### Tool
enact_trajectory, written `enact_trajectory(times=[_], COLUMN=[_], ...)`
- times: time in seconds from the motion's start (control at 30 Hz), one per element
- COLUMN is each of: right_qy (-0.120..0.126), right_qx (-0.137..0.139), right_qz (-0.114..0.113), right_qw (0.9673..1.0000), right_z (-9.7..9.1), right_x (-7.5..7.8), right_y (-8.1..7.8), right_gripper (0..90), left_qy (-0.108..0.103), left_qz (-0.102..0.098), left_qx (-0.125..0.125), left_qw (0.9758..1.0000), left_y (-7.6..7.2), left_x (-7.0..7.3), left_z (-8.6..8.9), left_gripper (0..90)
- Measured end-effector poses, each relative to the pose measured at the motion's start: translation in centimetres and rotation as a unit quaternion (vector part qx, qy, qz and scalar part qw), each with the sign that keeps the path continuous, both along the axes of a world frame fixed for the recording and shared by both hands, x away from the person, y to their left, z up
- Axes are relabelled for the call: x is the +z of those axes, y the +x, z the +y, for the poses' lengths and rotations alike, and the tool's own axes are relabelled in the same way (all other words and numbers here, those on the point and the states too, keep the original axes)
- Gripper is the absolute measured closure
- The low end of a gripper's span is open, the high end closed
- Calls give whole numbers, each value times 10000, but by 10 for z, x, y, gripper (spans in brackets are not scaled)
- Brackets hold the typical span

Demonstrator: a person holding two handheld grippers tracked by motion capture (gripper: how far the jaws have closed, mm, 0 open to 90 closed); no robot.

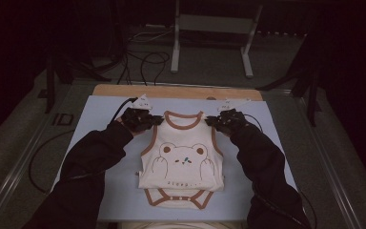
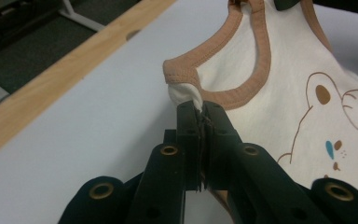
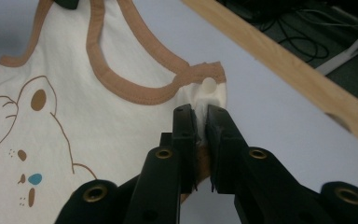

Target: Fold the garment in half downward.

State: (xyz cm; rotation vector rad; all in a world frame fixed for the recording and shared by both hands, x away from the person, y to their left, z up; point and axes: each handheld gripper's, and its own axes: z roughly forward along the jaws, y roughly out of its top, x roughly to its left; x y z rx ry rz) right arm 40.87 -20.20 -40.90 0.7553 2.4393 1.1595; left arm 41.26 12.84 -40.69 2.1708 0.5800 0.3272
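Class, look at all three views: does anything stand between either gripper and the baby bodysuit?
Nothing visible does. The left gripper is shut on one shoulder strap of the bodysuit, and the right gripper is shut on the other, cloth pinched directly between the fingers.

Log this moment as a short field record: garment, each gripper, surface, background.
garment: cream baby bodysuit with brown trim and a bear print, front up
left gripper: shut on the bodysuit's shoulder strap, fabric pinched between its fingers
right gripper: shut on the other shoulder strap, fabric bunched between its fingers
bottom of garment: snap flap toward the person, lying on the mat
surface: pale blue mat on a table with a wooden far edge
background: dark floor, cables, grey metal stand
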Motion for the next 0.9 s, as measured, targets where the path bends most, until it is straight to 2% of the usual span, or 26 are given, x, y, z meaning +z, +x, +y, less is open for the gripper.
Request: enact_trajectory(times=[0.13,0.47,0.67,0.9], right_qy=[37,45,28,10], right_qx=[-45,-106,-115,-133], right_qz=[-111,-319,-476,-630], right_qw=[9999,9994,9988,9979], right_z=[0,-1,-1,-1], right_x=[11,33,48,66], right_y=[3,9,11,15], right_gripper=[831,831,832,831], left_qy=[-76,-90,-116,-140], left_qz=[-109,-385,-494,-601], left_qx=[37,77,69,170], left_qw=[9999,9992,9987,9979], left_y=[2,7,11,16], left_x=[12,33,47,59], left_z=[-1,-3,-3,-4], left_gripper=[874,875,874,874])
